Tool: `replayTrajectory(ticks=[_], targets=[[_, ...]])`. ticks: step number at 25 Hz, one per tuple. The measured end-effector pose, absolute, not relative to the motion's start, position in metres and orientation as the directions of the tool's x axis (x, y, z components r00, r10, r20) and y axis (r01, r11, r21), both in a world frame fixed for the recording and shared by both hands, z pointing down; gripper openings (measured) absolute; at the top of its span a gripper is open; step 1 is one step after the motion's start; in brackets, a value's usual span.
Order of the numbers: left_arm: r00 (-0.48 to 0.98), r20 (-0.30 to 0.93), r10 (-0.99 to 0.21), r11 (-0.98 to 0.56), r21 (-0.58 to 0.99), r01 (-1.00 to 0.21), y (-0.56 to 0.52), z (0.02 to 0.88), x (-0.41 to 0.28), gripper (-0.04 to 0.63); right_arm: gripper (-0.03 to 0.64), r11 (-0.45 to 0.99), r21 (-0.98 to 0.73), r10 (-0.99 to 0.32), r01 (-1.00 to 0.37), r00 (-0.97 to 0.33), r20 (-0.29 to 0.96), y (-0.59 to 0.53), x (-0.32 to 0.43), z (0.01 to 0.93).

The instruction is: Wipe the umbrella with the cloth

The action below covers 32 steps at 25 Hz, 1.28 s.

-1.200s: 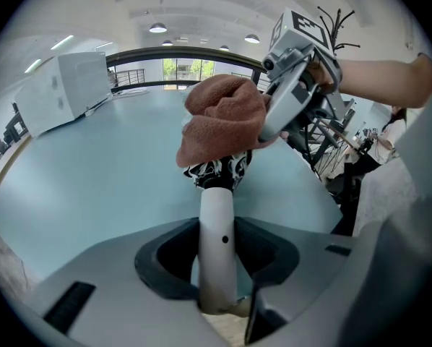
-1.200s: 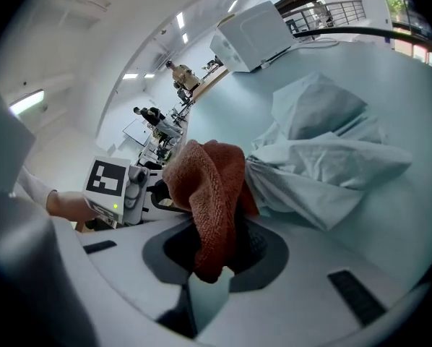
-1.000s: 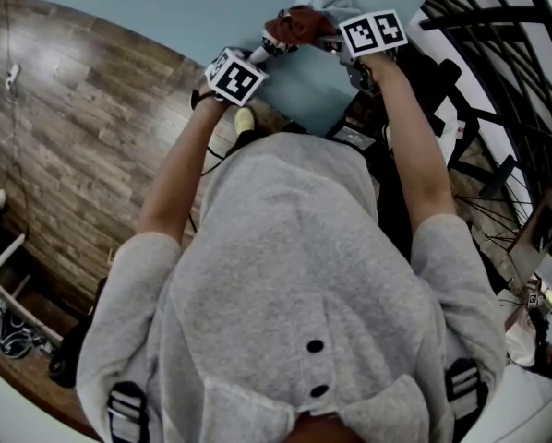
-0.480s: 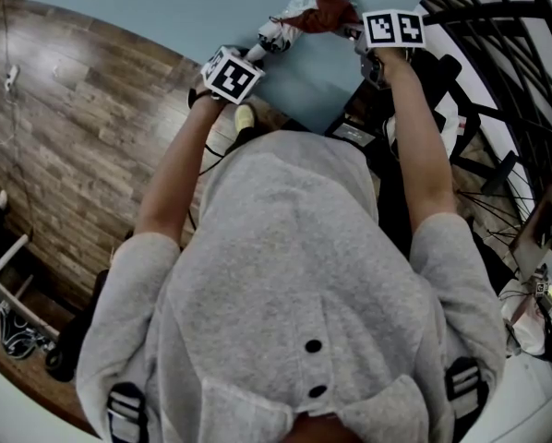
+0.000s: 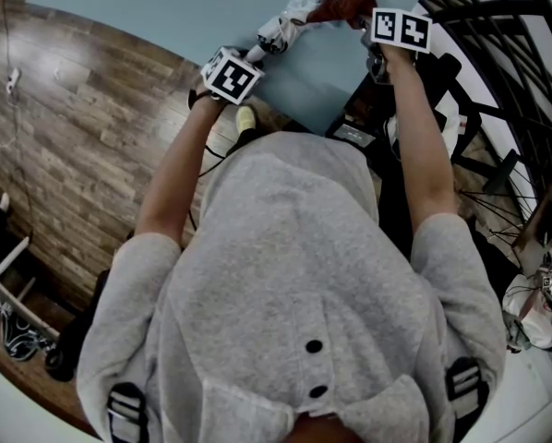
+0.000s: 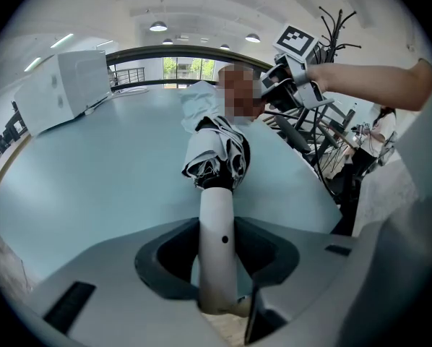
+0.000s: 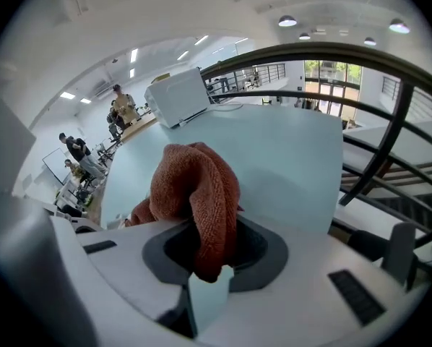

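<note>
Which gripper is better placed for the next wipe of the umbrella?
Right: the right gripper grips the cloth beside the umbrella, while the left gripper grips its handle.

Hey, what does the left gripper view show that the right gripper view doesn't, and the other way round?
Left gripper view only: the folded umbrella, its white handle clamped in the jaws, and the right gripper beyond it. Right gripper view only: the red-brown cloth pinched in its jaws, and people standing far off. Both: the pale blue table and the white box on it.
</note>
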<state>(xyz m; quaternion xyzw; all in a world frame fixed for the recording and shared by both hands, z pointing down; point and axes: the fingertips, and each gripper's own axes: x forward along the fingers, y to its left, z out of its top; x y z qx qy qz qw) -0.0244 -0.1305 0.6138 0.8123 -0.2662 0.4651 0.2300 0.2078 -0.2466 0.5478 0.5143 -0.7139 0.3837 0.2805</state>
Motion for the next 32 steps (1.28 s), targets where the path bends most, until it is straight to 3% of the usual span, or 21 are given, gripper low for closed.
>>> replayTrajectory(ticks=[6, 11, 19, 26, 32], targets=[[0.424, 0.879, -0.219, -0.755, 0.123, -0.644, -0.131, 0.615, -0.024, 0.156, 0.075, 0.192, -0.109, -0.650, -0.975, -0.210, 0.730, -0.264, 0.210, 0.518], [0.422, 0.878, -0.226, -0.756, 0.115, -0.645, -0.130, 0.614, -0.025, 0.156, 0.075, 0.302, -0.010, -0.703, -0.953, -0.230, 0.673, -0.266, 0.168, 0.501], [0.423, 0.876, -0.233, -0.752, 0.113, -0.650, -0.132, 0.614, -0.024, 0.158, 0.075, 0.491, 0.027, -0.629, -0.871, -0.334, 0.702, -0.245, 0.097, 0.513], [0.427, 0.878, -0.217, -0.753, 0.128, -0.646, -0.128, 0.616, -0.023, 0.156, 0.075, 0.656, -0.118, -0.436, -0.746, -0.502, 0.747, -0.191, 0.036, 0.528], [0.426, 0.876, -0.226, -0.751, 0.122, -0.649, -0.134, 0.612, -0.027, 0.158, 0.075, 0.658, -0.241, -0.387, -0.713, -0.596, 0.704, -0.173, 0.018, 0.514]])
